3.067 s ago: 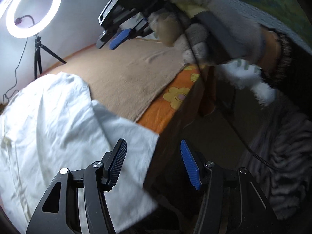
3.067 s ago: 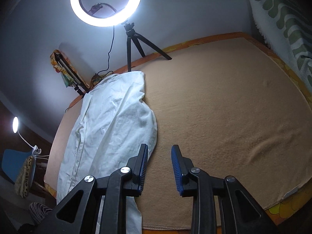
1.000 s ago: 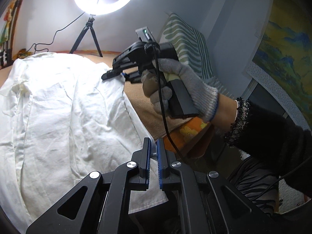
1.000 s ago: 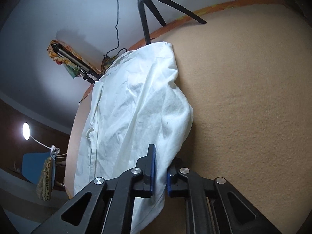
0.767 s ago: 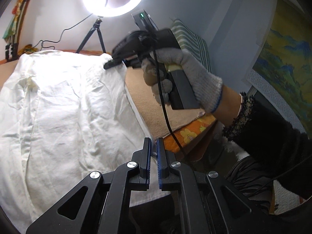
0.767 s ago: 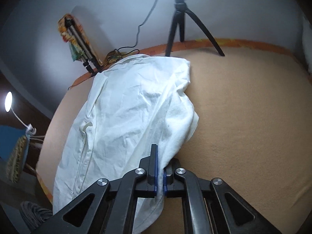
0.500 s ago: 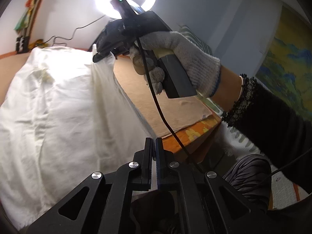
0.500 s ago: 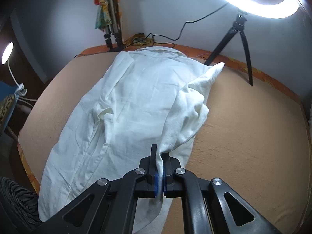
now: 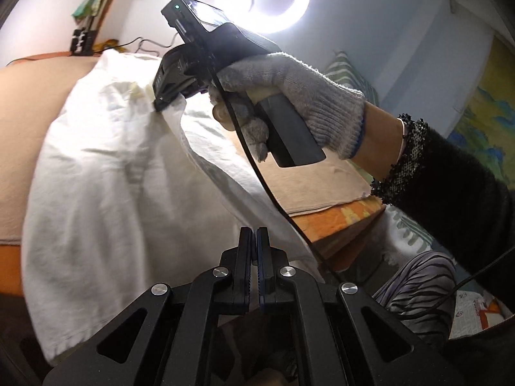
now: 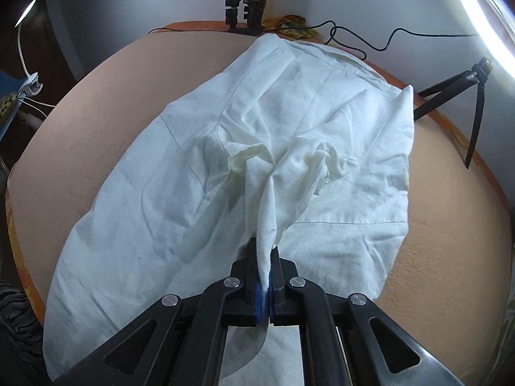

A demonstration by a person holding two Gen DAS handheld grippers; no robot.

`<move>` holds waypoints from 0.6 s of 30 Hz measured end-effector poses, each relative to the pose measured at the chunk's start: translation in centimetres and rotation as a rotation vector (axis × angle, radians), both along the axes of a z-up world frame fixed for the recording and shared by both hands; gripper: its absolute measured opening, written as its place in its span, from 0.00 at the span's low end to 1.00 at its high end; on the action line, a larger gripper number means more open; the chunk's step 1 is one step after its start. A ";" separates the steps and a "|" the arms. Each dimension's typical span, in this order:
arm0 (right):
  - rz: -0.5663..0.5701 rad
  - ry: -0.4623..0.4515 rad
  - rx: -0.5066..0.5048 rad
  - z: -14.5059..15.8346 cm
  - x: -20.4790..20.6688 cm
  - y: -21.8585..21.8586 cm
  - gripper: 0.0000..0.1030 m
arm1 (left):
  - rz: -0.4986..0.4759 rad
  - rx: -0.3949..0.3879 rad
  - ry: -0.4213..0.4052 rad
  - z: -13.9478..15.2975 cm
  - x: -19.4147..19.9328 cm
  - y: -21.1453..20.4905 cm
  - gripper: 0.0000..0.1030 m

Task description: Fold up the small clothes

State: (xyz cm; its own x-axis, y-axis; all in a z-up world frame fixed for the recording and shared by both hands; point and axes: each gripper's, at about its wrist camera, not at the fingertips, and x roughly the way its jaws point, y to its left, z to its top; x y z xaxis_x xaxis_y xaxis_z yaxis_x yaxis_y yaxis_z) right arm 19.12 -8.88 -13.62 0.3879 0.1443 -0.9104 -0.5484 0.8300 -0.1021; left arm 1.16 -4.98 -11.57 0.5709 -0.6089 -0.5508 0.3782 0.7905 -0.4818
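A tan blanket (image 10: 96,122) covers the bed, lit by a ring light (image 9: 262,0) at the far wall. The white garment (image 10: 180,173) lies spread across it. The right gripper (image 10: 264,292) is clamped on a raised edge of cloth; the left gripper (image 9: 253,257) has its jaws pressed together at the near hem, though cloth between them is hard to make out. The pinched strip looks thin, so it could slip and spoil the fold. The garment's near edge is cut off.
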 end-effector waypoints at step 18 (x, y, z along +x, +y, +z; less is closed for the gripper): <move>-0.124 0.048 0.331 3.7 -6.1 -13.9 0.32 | -0.073 0.130 0.024 -0.2 -1.5 2.4 0.02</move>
